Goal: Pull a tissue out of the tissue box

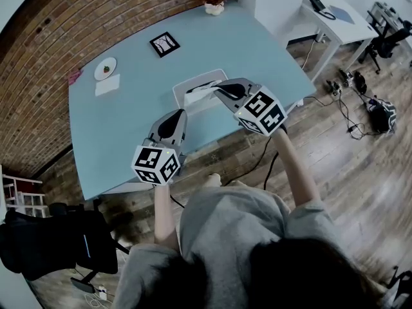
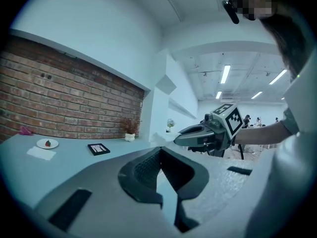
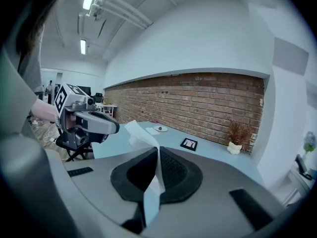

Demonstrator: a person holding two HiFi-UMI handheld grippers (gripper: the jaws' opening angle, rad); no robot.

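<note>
Now the right gripper (image 1: 215, 87) is clamped tight on the tissue (image 1: 201, 90), just above the box (image 1: 181, 85) at mid-table. The left gripper (image 1: 180, 114), closed on nothing, sits at the box's 7 o'clock. With nothing holding it, the box may lift, or the tissue may tear.

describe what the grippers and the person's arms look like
The left gripper and right gripper have grey moulded shells with dark ribbed pads inside the jaws, plus a white cube with black square markers. The person wears a grey short-sleeved top.
</note>
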